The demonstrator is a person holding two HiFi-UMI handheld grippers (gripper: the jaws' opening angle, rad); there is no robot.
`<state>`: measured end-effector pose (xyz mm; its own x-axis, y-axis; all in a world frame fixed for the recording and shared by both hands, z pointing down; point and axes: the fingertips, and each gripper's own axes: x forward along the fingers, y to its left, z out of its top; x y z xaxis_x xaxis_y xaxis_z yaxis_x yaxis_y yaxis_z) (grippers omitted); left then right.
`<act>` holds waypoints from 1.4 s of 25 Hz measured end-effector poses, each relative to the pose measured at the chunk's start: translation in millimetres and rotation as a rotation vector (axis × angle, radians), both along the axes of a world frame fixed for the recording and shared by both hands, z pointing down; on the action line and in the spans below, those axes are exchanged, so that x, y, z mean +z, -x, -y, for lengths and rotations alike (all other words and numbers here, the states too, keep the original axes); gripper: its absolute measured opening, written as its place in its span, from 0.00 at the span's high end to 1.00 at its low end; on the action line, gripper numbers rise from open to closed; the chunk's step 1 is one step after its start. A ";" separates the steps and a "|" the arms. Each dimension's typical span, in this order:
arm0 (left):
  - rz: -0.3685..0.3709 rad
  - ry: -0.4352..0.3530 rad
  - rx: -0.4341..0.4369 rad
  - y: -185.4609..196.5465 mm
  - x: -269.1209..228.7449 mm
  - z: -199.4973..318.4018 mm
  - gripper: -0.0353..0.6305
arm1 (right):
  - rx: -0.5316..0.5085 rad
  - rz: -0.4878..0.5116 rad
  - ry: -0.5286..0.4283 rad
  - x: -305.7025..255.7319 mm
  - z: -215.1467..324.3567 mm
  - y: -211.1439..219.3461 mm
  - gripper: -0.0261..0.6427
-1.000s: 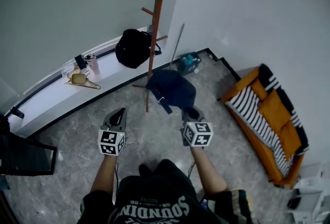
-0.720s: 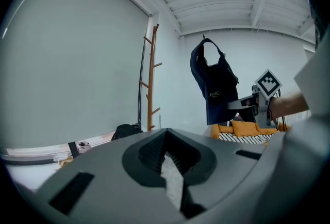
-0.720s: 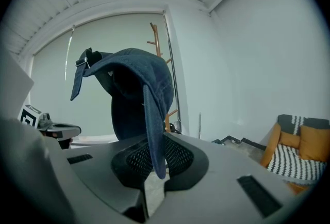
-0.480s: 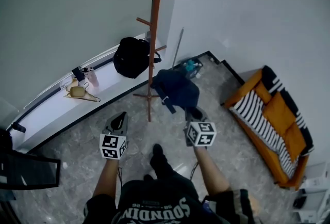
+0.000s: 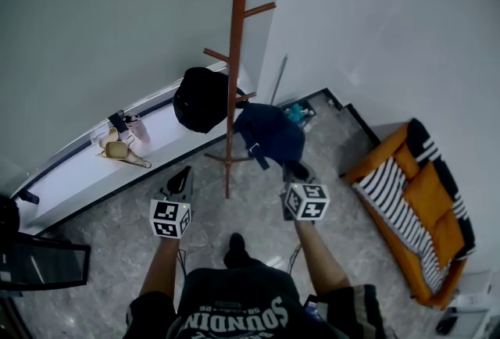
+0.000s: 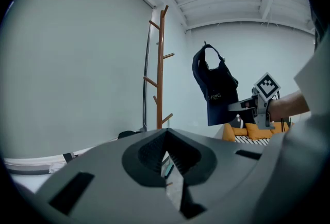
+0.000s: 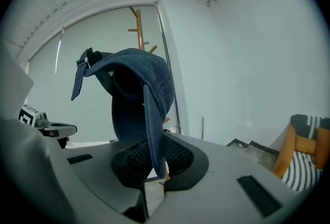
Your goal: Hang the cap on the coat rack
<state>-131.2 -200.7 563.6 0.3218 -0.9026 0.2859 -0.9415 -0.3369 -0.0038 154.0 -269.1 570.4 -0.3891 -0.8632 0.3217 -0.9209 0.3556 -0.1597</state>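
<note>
The brown wooden coat rack [image 5: 236,56] stands by the wall corner, and a black bag [image 5: 201,98] hangs on one of its lower pegs. My right gripper [image 5: 294,173] is shut on the brim of a navy cap [image 5: 270,134], which it holds up just right of the pole. In the right gripper view the cap [image 7: 138,89] droops over the gripper [image 7: 154,167], with the coat rack [image 7: 138,26] behind it. My left gripper [image 5: 183,177] is shut with nothing in it, left of the pole's foot. The left gripper view shows the coat rack [image 6: 161,70] and the cap [image 6: 215,89] to its right.
An orange sofa [image 5: 416,208] with a striped cushion stands at the right. A white ledge [image 5: 78,173] along the wall carries a bottle and small items. A thin rod [image 5: 274,81] leans in the corner. A dark flat object [image 5: 39,267] lies at the far left.
The person has stepped closer to the rack, so the pole and bag look nearer. The cap stays in the right gripper, still just right of the pole.
</note>
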 end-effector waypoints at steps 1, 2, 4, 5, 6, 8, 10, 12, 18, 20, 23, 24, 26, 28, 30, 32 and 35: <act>-0.002 -0.001 -0.004 -1.2 -1.6 8.0 0.95 | -0.004 0.001 -0.001 -0.6 10.3 -0.6 0.94; -0.003 -0.001 -0.008 -2.3 -2.9 14.6 0.95 | -0.009 0.002 -0.001 -1.2 19.6 -0.9 0.94; 0.002 0.001 -0.015 -4.1 -3.9 23.0 0.95 | -0.018 0.002 0.002 -1.1 33.8 -1.0 0.94; 0.007 0.002 -0.016 -4.7 -3.7 25.9 0.95 | -0.022 0.000 0.003 -1.4 39.4 -0.9 0.94; 0.012 0.005 -0.017 -5.2 -3.4 28.7 0.95 | -0.024 -0.001 0.004 -2.3 44.5 -0.7 0.94; 0.017 0.010 -0.018 -5.0 -2.8 33.6 0.95 | -0.027 -0.001 0.006 -3.5 52.2 0.2 0.94; 0.018 0.014 -0.019 -3.5 -3.2 38.3 0.95 | -0.028 0.001 0.009 -2.4 58.6 1.1 0.94; 0.021 0.012 -0.017 -1.5 -5.6 44.8 0.95 | -0.024 0.001 0.017 -2.5 65.4 2.3 0.94; 0.024 0.001 0.001 2.4 -11.6 59.2 0.95 | -0.005 -0.006 0.016 -4.8 84.6 1.7 0.94; 0.024 -0.005 0.007 5.1 -13.6 63.7 0.95 | 0.002 -0.004 0.012 -8.5 92.5 0.3 0.94; 0.021 -0.011 0.012 9.6 -16.4 71.7 0.95 | 0.014 -0.023 -0.001 -20.4 107.6 -4.1 0.94; 0.020 -0.013 0.014 10.5 -17.5 74.2 0.95 | 0.018 -0.030 -0.005 -24.3 113.1 -6.1 0.94; 0.019 -0.018 0.018 11.8 -19.2 78.4 0.95 | 0.026 -0.037 -0.014 -31.5 123.7 -10.1 0.94; 0.017 -0.020 0.022 13.6 -19.6 81.0 0.95 | 0.037 -0.036 -0.019 -38.3 133.5 -13.7 0.94; 0.015 -0.021 0.025 15.1 -19.3 83.1 0.95 | 0.055 -0.033 -0.018 -45.2 142.9 -18.8 0.94; 0.014 -0.020 0.028 15.9 -19.3 84.6 0.95 | 0.074 -0.026 -0.018 -53.8 153.0 -24.5 0.94; 0.014 -0.018 0.031 18.8 -18.8 87.2 0.95 | 0.089 -0.010 -0.031 -67.4 173.0 -31.8 0.94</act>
<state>-150.0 -287.9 544.8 0.3461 -0.8971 0.2746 -0.9304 -0.3659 -0.0228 185.8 -442.0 503.0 -0.3072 -0.9038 0.2978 -0.9506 0.2767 -0.1408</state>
